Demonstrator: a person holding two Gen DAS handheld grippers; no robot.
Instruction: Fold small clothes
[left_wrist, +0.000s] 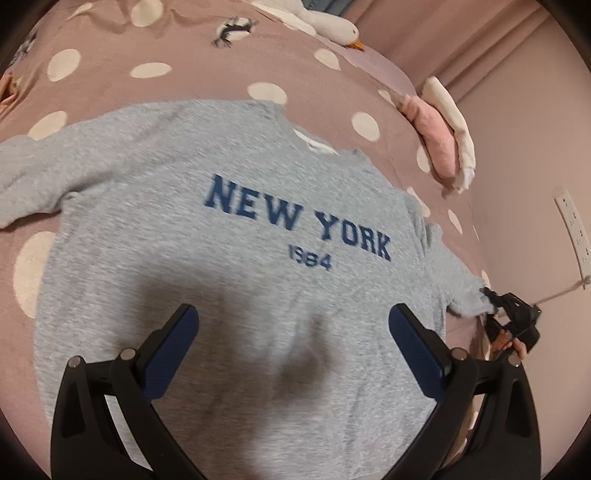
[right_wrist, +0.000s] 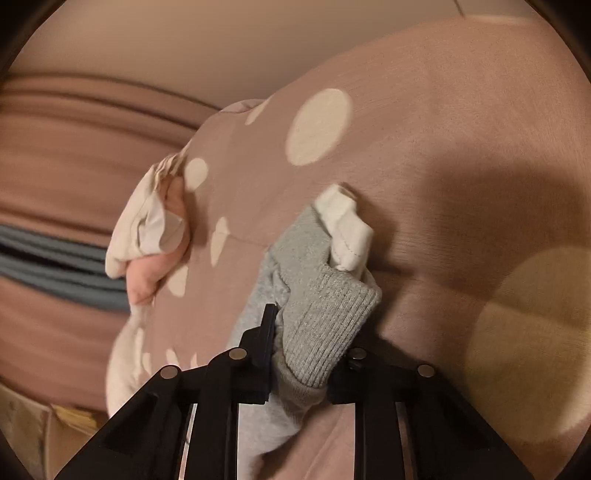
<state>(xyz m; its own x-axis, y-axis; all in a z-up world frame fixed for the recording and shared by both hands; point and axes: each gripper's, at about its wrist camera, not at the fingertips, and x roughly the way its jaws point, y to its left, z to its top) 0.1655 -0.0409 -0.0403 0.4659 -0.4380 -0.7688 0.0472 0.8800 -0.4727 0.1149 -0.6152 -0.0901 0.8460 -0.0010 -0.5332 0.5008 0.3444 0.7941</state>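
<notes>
Right wrist view: the soft, light sweatshirt (left_wrist: 229, 258) is clamped at its ribbed cuff (right_wrist: 328, 317) by the right tool (right_wrist: 306, 350); the left tool (left_wrist: 293, 332) is held apart above the hem.

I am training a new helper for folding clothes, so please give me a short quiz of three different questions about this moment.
1. True or false: the left gripper is clamped on the grey sweatshirt.
2. What does the right gripper hold? A) the sweatshirt's ribbed cuff B) the pink folded garment C) nothing
3. Fill in: the sweatshirt lies front side ___ on the dotted bedcover.

Key
1. False: its jaws stand open above the sweatshirt's body.
2. A
3. Up: the NEW YORK print shows.
</notes>
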